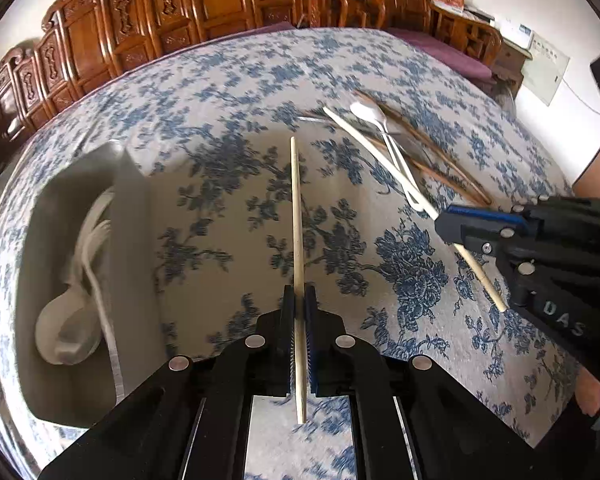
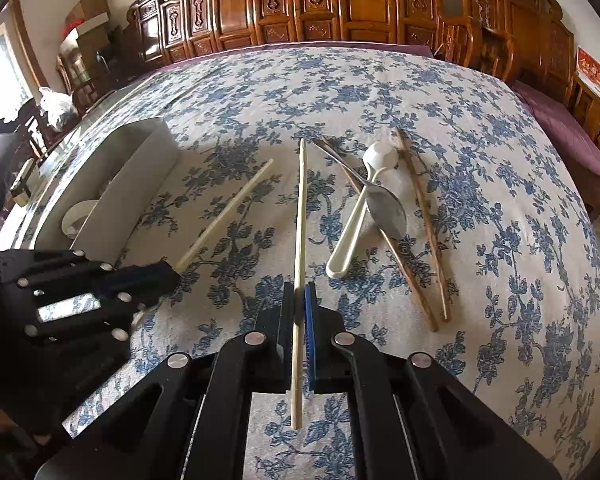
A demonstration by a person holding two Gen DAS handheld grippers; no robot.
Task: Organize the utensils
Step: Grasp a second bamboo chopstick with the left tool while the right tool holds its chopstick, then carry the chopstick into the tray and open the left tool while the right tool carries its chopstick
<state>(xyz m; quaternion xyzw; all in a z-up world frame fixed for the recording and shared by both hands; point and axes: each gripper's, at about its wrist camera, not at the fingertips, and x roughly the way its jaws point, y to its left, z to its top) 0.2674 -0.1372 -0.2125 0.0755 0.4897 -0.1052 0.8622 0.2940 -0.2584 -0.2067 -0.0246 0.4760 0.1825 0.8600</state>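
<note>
- Chopstick clamped between left gripper fingers; second chopstick clamped in right gripper
- Bin left; bare tablecloth ahead

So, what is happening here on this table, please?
A person is sorting utensils with two handheld tools. The left tool is shut on one pale chopstick, and the right tool is shut on another pale chopstick. A white bin at the left already holds a white spoon. A white ladle spoon, a metal spoon and brown chopsticks lie in a crossed pile on the floral cloth.
</note>
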